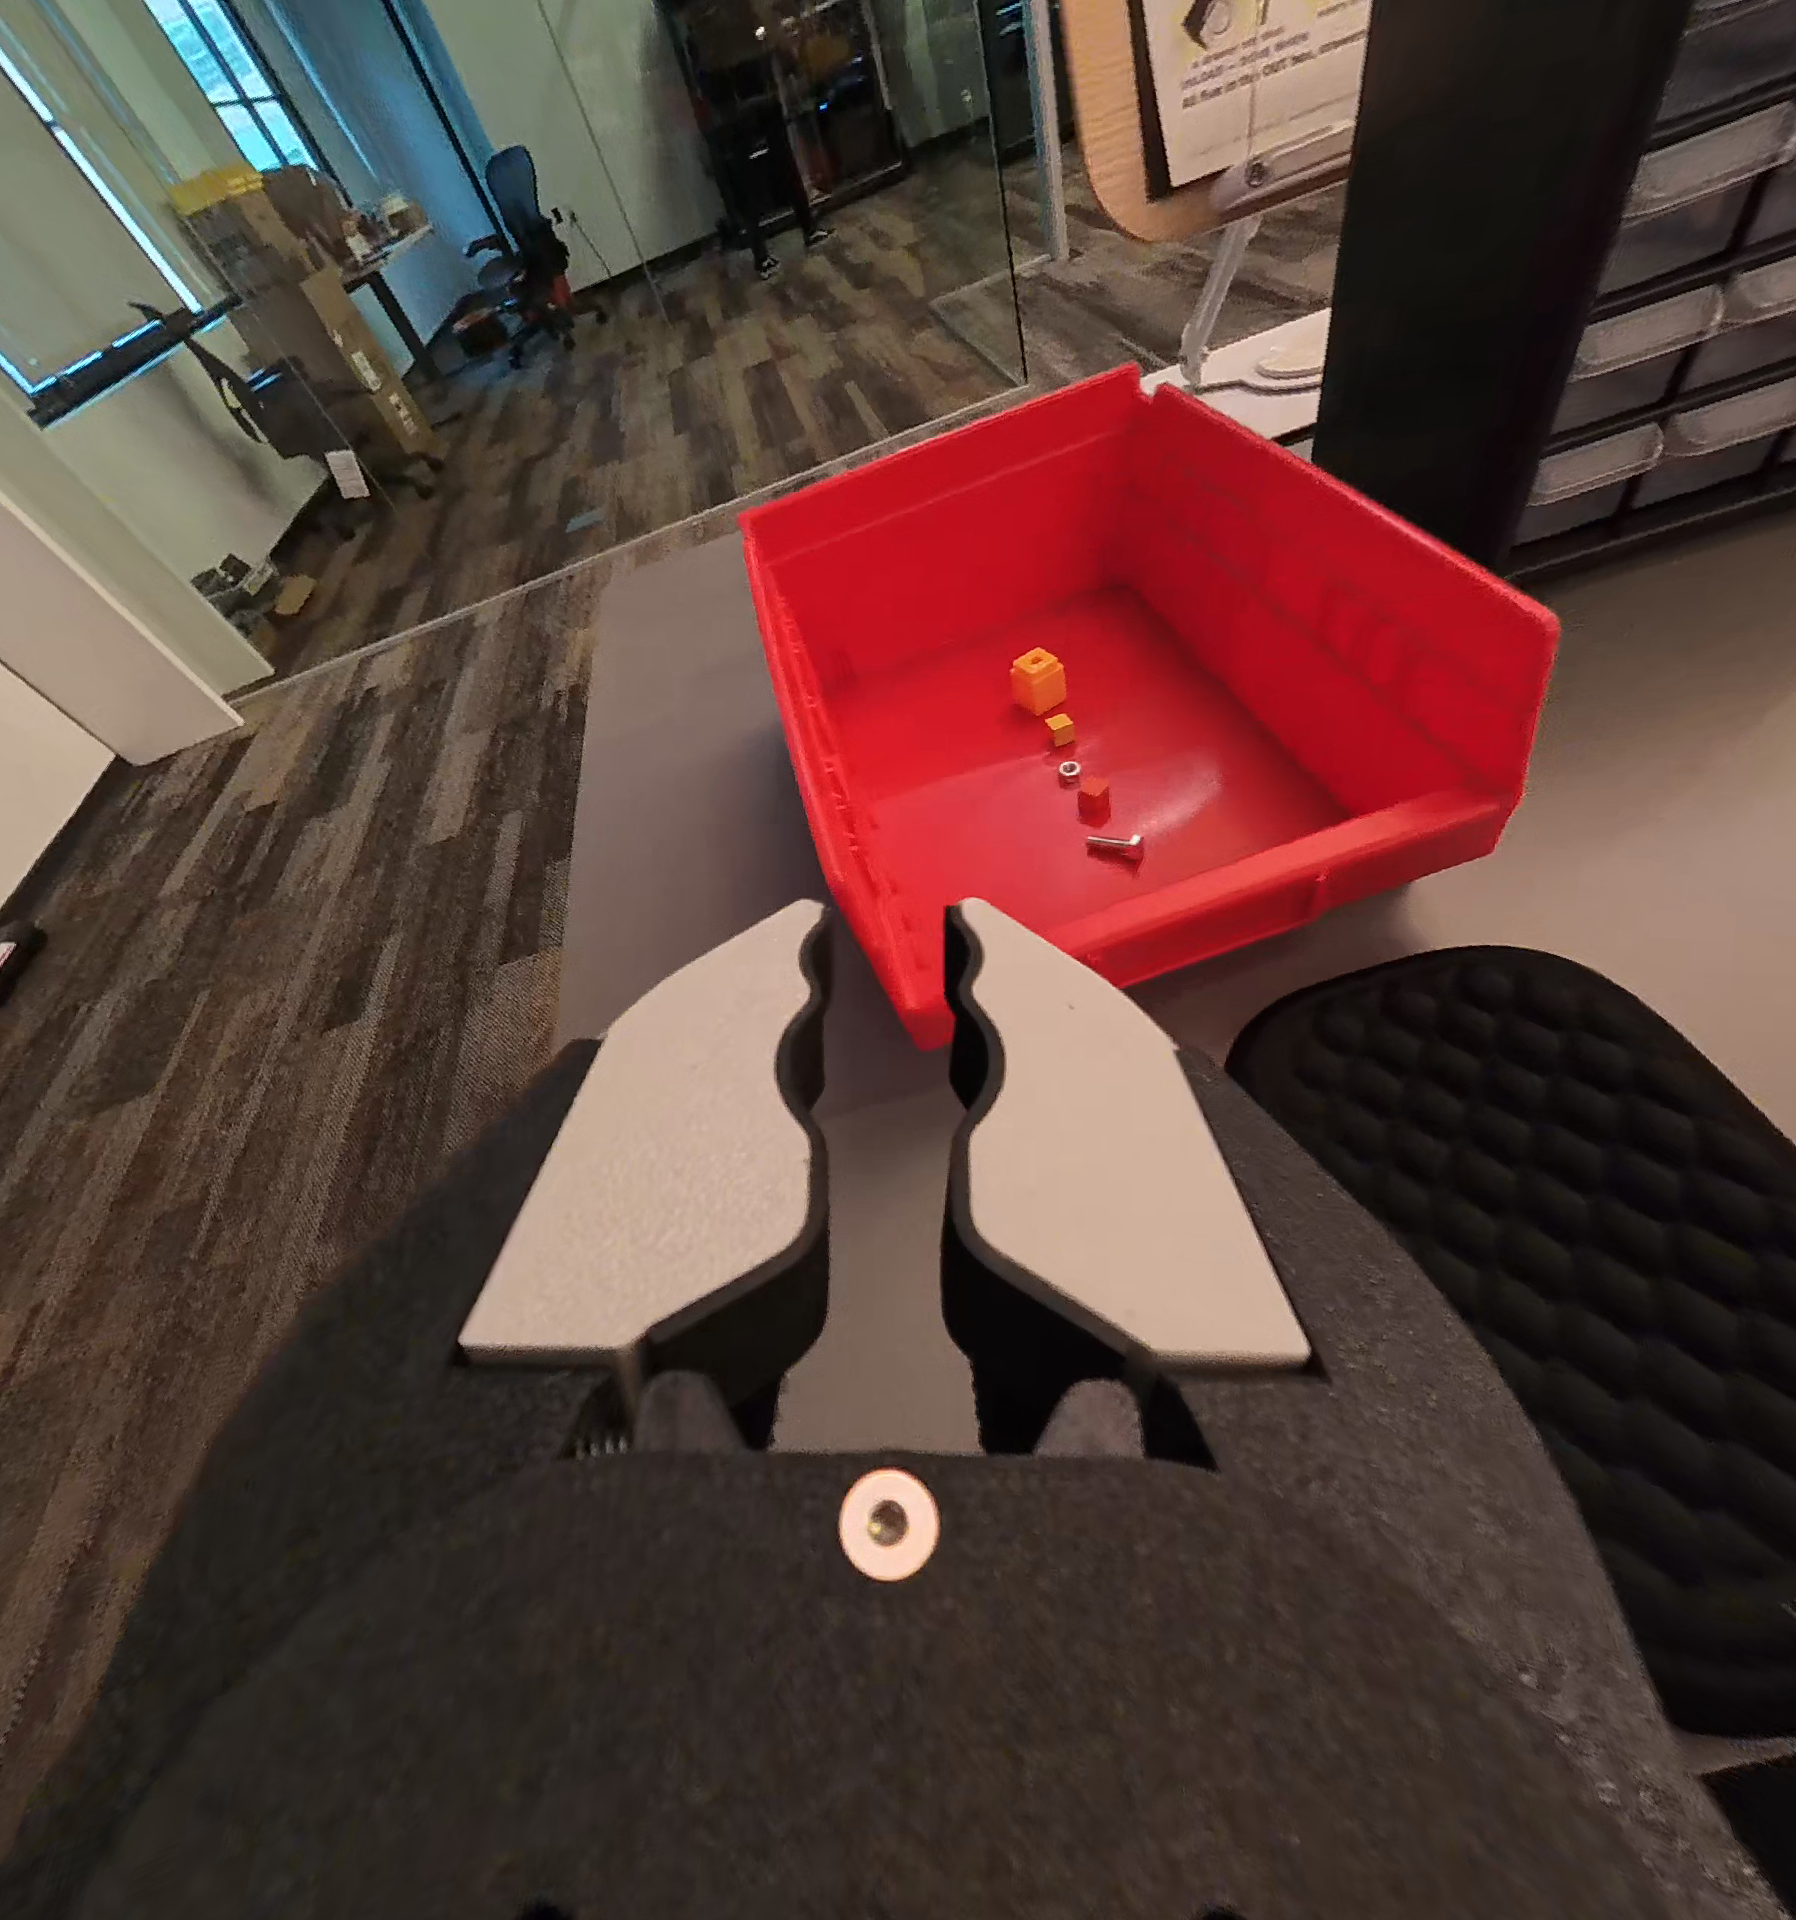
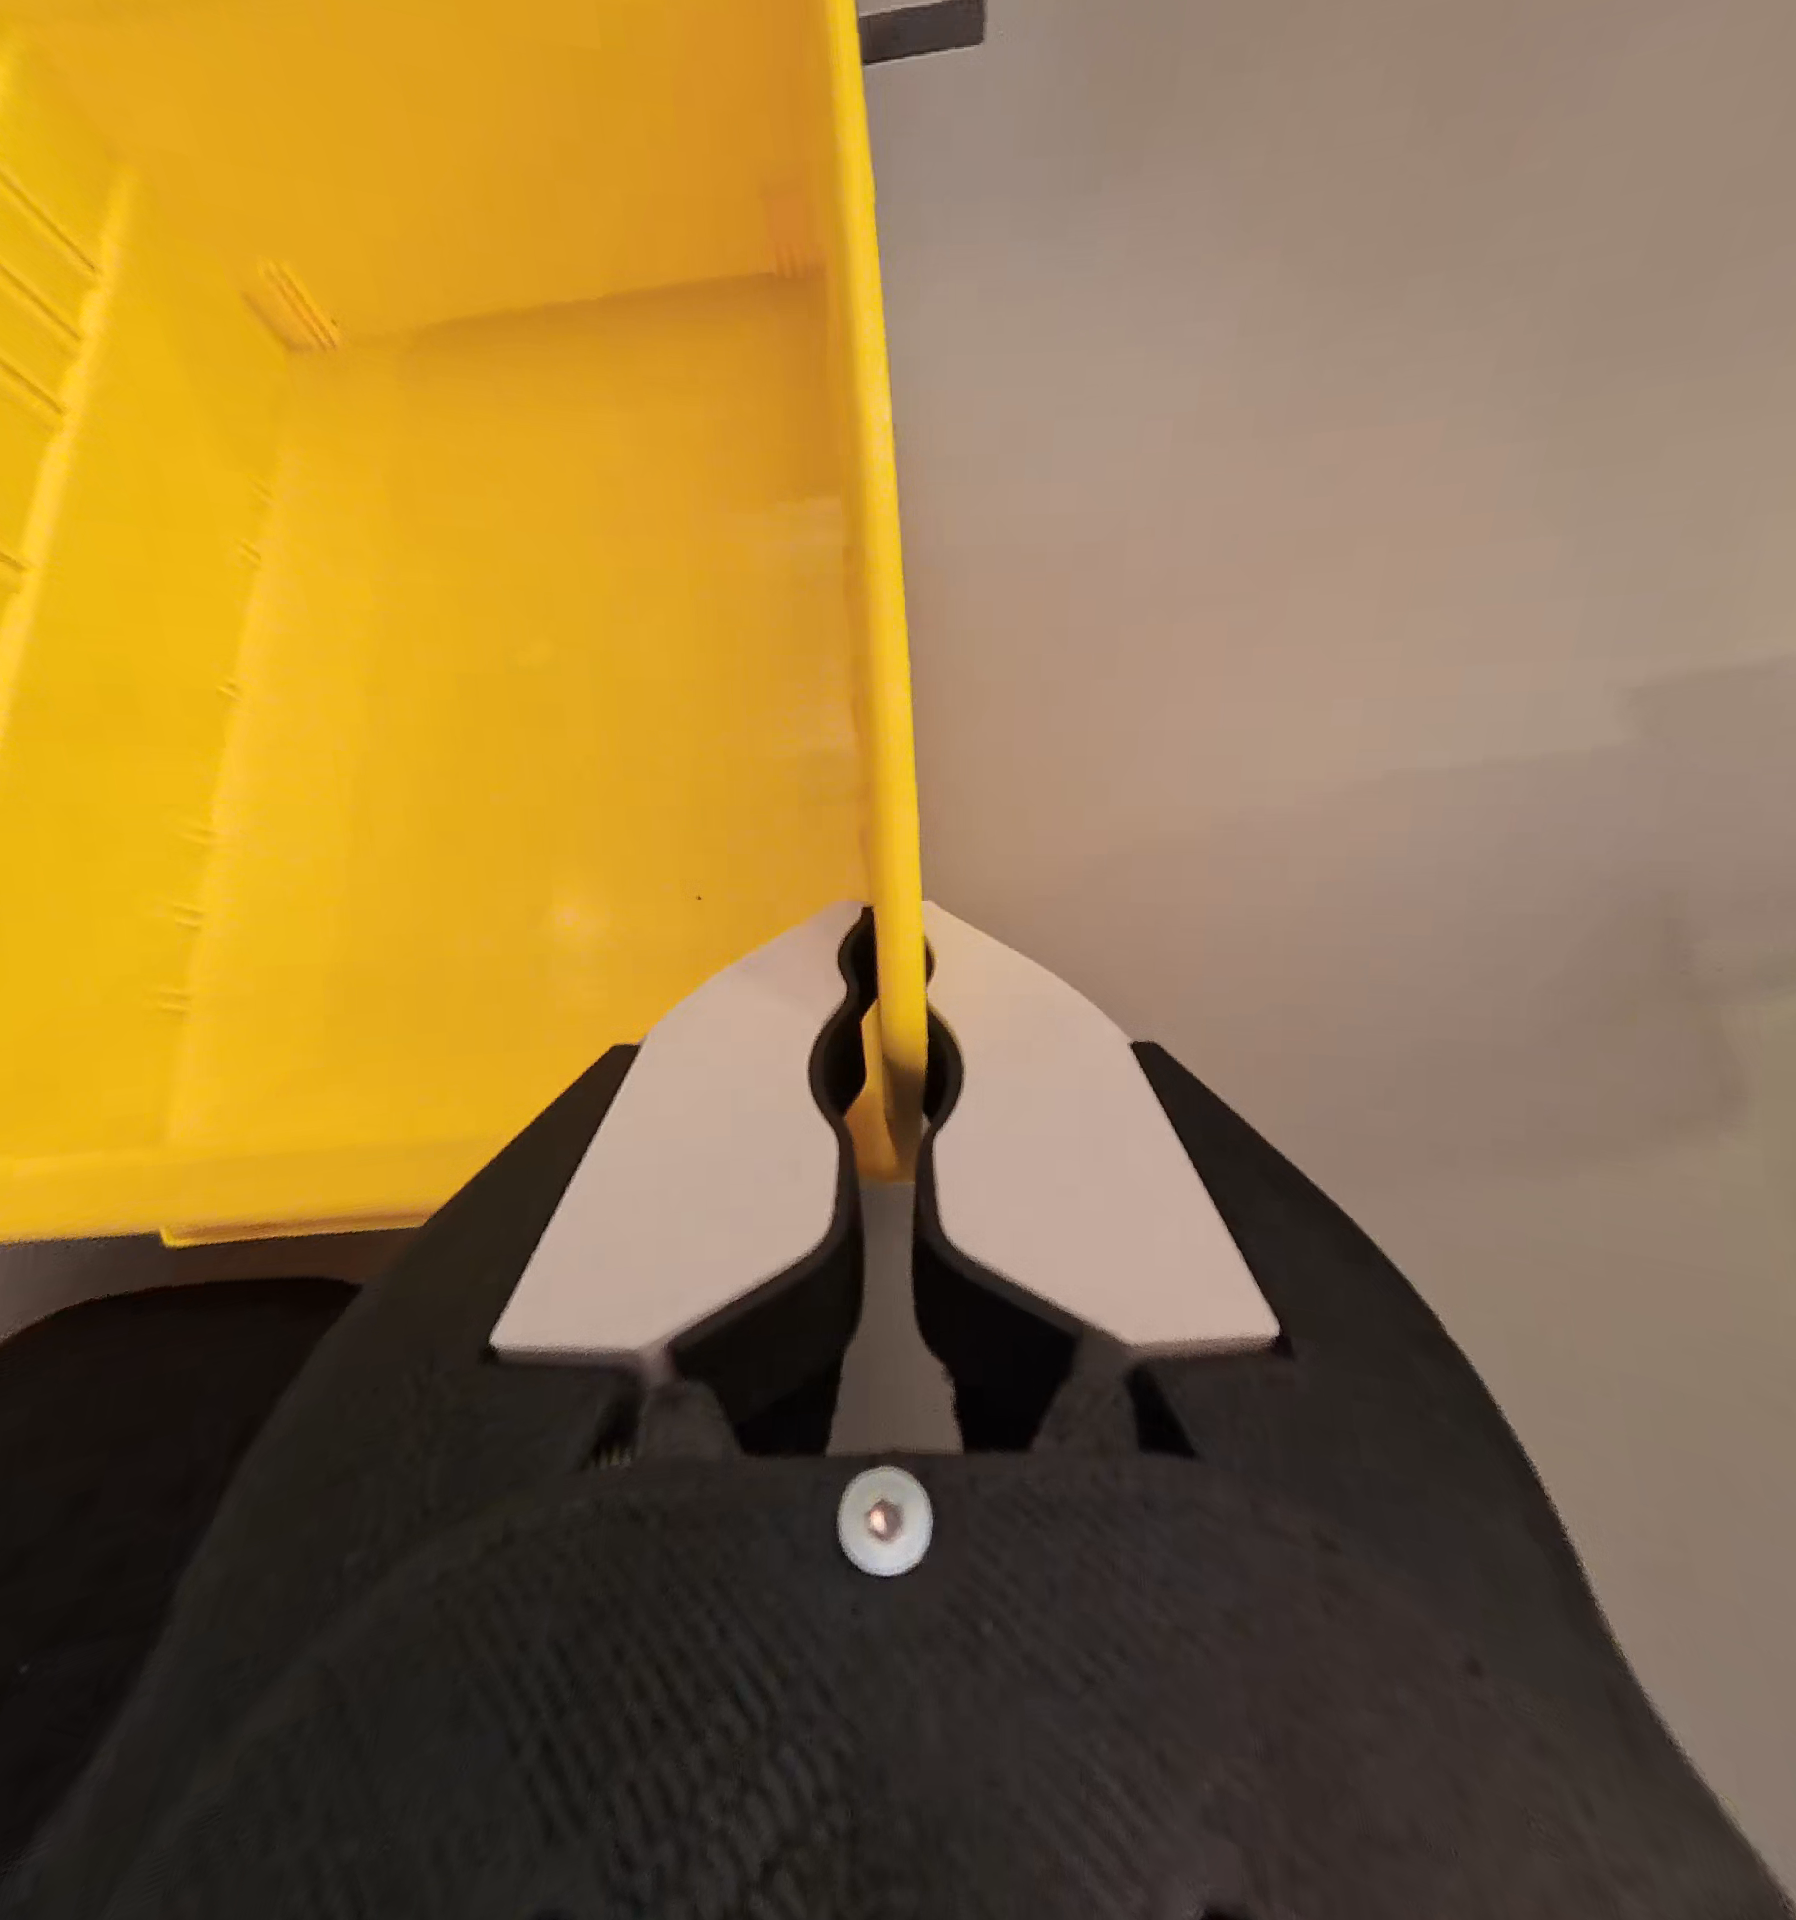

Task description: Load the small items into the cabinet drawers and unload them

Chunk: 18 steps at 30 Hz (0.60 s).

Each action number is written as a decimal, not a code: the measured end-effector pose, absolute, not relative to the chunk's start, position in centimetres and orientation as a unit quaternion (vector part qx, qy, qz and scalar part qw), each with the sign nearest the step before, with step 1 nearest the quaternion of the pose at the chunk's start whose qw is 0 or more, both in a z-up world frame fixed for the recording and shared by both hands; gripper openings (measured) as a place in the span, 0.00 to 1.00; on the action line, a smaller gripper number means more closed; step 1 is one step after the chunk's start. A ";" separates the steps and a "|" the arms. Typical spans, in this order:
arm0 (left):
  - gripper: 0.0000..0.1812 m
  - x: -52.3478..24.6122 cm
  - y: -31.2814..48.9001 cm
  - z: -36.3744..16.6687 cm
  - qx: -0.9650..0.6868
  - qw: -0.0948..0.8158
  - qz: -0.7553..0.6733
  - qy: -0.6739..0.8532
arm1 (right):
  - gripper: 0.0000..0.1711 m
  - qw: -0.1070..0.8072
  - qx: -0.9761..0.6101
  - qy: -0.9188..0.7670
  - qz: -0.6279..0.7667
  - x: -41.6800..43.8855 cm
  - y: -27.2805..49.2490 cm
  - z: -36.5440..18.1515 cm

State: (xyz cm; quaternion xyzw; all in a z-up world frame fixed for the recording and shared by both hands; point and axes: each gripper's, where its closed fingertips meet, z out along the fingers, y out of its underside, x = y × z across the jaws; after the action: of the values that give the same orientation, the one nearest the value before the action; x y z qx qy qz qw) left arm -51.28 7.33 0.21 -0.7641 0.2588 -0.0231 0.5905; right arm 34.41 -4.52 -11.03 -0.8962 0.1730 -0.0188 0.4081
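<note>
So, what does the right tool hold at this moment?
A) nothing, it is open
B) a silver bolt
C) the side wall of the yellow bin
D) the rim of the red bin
C: the right tool is shut on the thin side wall of the yellow bin.

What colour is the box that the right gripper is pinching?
Yellow. The right gripper is shut on the yellow bin's side wall, seen best in the right wrist view.

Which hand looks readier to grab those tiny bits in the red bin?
Probably left: its tongs are open and empty beside the red bin. The right tongs grip the yellow bin's wall.
</note>
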 end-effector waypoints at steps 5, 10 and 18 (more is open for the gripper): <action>0.14 -48.9 7.6 1.5 -0.759 0.593 -0.061 0.262 | 0.14 0.471 -0.856 0.191 -0.091 36.6 -5.8 -7.0; 0.22 -41.3 8.4 6.0 -0.716 0.614 -0.179 0.280 | 0.21 0.704 -0.694 0.082 -0.127 28.8 -5.2 7.8; 0.30 -26.5 12.3 9.9 -0.637 0.623 -0.267 0.367 | 0.39 0.746 -0.638 -0.169 0.093 8.7 4.8 14.2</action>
State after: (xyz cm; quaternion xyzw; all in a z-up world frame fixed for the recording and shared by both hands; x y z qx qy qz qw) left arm -26.48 12.27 9.92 -0.6373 0.3667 -0.2668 0.6231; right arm 8.68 4.83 14.18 -0.6381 -0.1686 0.0926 0.7455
